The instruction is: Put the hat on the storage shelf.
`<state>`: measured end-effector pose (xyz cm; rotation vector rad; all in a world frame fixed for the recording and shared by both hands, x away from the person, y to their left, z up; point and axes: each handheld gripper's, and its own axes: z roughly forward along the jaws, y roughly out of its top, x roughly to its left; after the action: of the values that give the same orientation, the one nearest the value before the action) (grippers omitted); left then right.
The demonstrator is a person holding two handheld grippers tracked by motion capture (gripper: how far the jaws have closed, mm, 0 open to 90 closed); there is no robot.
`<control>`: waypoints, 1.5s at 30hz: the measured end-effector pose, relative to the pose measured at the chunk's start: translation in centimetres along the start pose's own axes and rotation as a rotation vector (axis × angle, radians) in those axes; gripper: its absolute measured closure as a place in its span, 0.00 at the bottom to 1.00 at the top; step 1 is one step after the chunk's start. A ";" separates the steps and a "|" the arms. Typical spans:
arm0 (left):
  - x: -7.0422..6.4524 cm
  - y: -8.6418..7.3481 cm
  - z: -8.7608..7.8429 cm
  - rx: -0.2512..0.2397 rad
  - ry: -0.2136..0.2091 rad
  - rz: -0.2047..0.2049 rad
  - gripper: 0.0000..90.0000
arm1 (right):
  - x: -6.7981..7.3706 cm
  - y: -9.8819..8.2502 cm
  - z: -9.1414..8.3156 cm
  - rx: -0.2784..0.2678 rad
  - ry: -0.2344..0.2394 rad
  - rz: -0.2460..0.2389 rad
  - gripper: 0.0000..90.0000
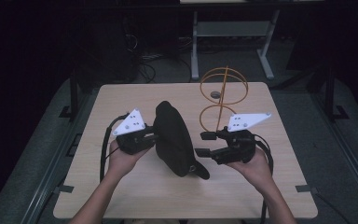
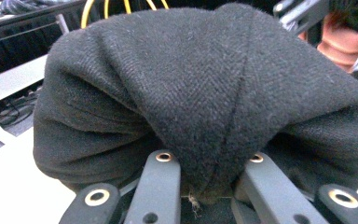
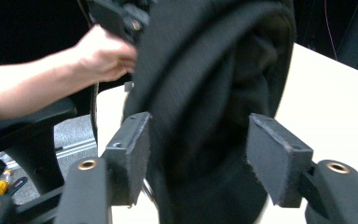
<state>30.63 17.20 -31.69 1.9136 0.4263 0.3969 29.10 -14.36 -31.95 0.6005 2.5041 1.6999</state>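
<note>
A black woollen cap [image 1: 173,138] is held up above the middle of the table, its brim [image 1: 199,170] pointing toward the near edge. My left gripper [image 1: 152,136] is shut on a fold of the cap's fabric [image 2: 209,121] from the left side. My right gripper [image 1: 206,143] is open just right of the cap. In the right gripper view the cap [image 3: 214,93] hangs between and beyond the two spread pads [image 3: 279,161], and the hand holding the left gripper [image 3: 103,52] appears behind it.
An orange wire stand [image 1: 223,95] with looped rings rises at the back right of the wooden table [image 1: 121,196]. Beyond the far edge are a metal frame's legs [image 1: 194,46] and cables on the floor.
</note>
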 end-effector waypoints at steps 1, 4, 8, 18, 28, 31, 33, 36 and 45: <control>0.1 0.1 -0.3 0.001 0.004 -0.003 0.92 | -0.1 -0.2 -0.1 0.000 -0.009 0.001 0.39; 0.5 0.4 -1.0 -0.009 0.012 -0.010 0.92 | -0.4 -0.7 -0.4 0.007 -0.044 0.002 0.35; 1.0 0.5 -1.5 -0.012 0.019 -0.017 0.92 | -0.7 -1.8 -1.0 0.016 -0.091 0.002 0.32; 2.0 0.3 -2.1 0.018 0.025 -0.040 0.92 | -2.3 -4.6 -2.3 0.040 -0.164 0.053 0.30; 3.2 0.5 -2.6 0.025 0.022 -0.070 0.92 | -3.4 -6.7 -3.3 0.052 -0.215 0.096 0.29; 3.4 0.8 -2.6 0.029 0.029 -0.070 0.92 | -3.6 -7.3 -3.6 0.058 -0.226 0.111 0.28; 3.5 1.1 -2.5 0.031 0.030 -0.067 0.92 | -3.8 -7.7 -3.8 0.059 -0.233 0.118 0.28; 3.9 1.5 -2.5 0.035 0.028 -0.063 0.92 | -4.1 -8.4 -4.2 0.066 -0.243 0.133 0.28; 4.9 2.8 -1.9 0.036 0.018 -0.069 0.92 | -5.1 -9.8 -5.3 0.054 -0.284 0.164 0.28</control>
<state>34.38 20.08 -28.05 1.9253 0.5135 0.3635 29.59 -23.92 -39.61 0.9997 2.3616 1.4734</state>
